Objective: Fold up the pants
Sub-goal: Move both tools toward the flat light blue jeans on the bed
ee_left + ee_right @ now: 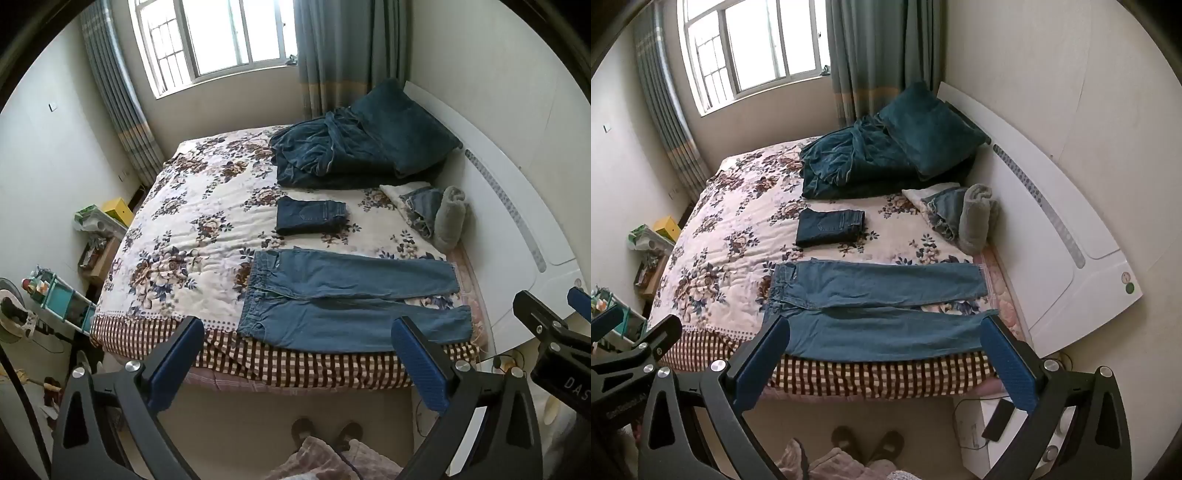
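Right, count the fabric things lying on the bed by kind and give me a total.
Spread-out light blue jeans: 1
Folded dark jeans: 1
Crumpled denim piece: 1
Teal pillow: 1
Teal blanket: 1
Rolled grey towel: 1
Total: 6

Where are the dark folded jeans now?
In both views, the dark folded jeans lie mid-bed, between the spread light jeans and the teal blanket.

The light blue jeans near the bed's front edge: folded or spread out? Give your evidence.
Spread out. The light blue jeans lie flat on the bed, both legs at full length side by side, unlike the folded dark pair behind.
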`<state>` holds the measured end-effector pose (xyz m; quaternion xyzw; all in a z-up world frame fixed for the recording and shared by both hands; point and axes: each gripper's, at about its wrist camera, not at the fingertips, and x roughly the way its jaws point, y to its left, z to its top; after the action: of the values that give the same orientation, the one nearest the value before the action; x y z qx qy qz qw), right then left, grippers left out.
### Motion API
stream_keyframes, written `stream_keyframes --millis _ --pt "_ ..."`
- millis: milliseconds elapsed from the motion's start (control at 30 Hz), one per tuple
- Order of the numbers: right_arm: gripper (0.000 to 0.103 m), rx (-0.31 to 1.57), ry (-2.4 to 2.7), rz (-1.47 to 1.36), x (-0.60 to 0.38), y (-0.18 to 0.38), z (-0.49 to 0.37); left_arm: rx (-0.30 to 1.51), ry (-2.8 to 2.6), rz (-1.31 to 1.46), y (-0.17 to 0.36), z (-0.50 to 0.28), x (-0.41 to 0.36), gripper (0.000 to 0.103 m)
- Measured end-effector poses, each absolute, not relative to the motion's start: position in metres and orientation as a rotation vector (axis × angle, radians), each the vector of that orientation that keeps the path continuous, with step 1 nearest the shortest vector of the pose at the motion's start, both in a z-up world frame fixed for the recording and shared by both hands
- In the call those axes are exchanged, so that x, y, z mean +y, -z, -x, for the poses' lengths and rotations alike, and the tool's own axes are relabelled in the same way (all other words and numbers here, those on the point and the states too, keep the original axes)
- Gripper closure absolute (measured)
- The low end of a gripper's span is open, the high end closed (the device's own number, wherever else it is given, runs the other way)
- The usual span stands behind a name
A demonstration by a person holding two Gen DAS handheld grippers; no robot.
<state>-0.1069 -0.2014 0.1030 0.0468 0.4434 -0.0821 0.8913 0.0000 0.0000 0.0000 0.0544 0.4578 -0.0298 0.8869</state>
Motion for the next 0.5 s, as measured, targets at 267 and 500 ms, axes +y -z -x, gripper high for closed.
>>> stream_keyframes --millis 267,500 --pt "0.0 0.92 0.175 -0.089 -0.2 -0.1051 0.1084 0.952 0.066 -0.111 0.0001 0.0001 0.0001 0.0" --pt "0.0 0.924 0.174 -0.086 -0.1993 -0.105 0.1108 0.949 0.066 -0.109 -0.0007 0.0013 -0.0033 0.0"
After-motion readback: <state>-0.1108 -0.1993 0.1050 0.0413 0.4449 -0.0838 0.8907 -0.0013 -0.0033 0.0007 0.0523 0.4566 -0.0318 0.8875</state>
